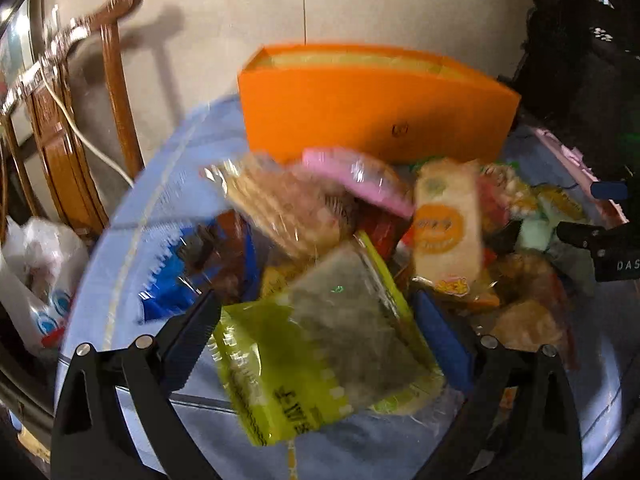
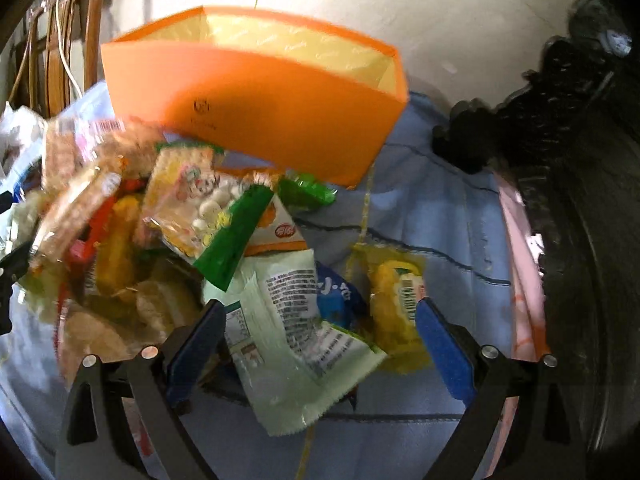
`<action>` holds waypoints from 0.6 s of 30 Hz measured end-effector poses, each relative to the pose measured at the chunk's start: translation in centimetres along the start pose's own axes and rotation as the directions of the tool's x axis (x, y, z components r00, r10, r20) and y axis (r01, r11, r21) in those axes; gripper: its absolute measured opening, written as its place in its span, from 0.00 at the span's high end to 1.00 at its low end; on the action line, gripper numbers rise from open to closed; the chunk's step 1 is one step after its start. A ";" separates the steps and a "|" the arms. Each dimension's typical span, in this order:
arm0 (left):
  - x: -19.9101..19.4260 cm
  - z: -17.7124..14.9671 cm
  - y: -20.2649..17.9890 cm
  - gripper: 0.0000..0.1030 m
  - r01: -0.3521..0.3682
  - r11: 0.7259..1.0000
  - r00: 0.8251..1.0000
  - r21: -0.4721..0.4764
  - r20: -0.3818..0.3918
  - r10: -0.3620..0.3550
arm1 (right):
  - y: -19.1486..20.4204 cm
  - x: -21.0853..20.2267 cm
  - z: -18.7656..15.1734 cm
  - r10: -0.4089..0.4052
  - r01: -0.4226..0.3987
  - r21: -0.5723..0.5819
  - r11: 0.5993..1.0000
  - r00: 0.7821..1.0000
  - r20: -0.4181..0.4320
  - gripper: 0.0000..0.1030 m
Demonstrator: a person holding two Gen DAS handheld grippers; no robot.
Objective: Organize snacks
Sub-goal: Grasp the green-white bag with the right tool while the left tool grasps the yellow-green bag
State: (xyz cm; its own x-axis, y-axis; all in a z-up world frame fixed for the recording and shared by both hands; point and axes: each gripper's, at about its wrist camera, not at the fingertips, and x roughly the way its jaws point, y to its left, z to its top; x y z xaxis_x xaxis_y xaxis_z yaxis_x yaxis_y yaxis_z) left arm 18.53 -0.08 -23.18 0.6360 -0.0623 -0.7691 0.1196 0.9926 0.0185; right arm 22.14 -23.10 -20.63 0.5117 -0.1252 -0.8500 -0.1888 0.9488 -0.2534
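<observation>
A heap of wrapped snacks (image 1: 360, 216) lies on a blue cloth (image 1: 168, 184), in front of an open orange box (image 1: 360, 112) that shows nothing inside. My left gripper (image 1: 316, 320) is open, its fingers either side of a yellow-green packet (image 1: 304, 360) without pressing it. In the right wrist view the same orange box (image 2: 256, 108) stands behind the snack heap (image 2: 132, 216). My right gripper (image 2: 320, 332) is open around a pale green packet (image 2: 296, 320); a yellow packet (image 2: 392, 304) lies by its right finger. The right gripper's black body (image 1: 600, 248) shows at the left view's right edge.
A wooden chair (image 1: 72, 140) with a white cable stands left of the table, and a plastic bag (image 1: 36, 280) sits below it. A pale wall (image 1: 360, 0) rises behind the box. Dark objects (image 2: 560, 120) crowd the right side, beside a pink strip (image 2: 524, 264).
</observation>
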 end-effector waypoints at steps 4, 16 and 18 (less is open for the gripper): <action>0.7 -0.7 0.3 0.04 -0.005 1.000 1.000 -0.019 0.026 0.005 | 0.8 1.9 -0.4 0.021 -0.021 -0.012 1.000 0.999 -0.040 0.08; -1.3 -2.3 5.4 0.71 0.156 0.965 0.988 -0.212 0.049 -0.149 | -0.8 -0.5 -2.8 0.119 -0.115 0.114 0.987 0.992 -0.032 0.44; -2.4 -3.1 5.6 0.71 0.136 0.975 0.990 -0.174 0.065 -0.127 | -0.9 -0.9 -3.4 0.119 -0.115 0.128 0.985 0.992 -0.028 0.44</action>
State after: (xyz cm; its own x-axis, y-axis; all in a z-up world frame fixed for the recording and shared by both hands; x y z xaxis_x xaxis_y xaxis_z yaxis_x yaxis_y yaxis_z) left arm 15.32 5.94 -23.25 0.6639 -0.1941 -0.7222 0.0709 0.9777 -0.1976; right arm 18.99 -24.85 -21.21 0.4622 -0.0192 -0.8866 -0.1371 0.9862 -0.0928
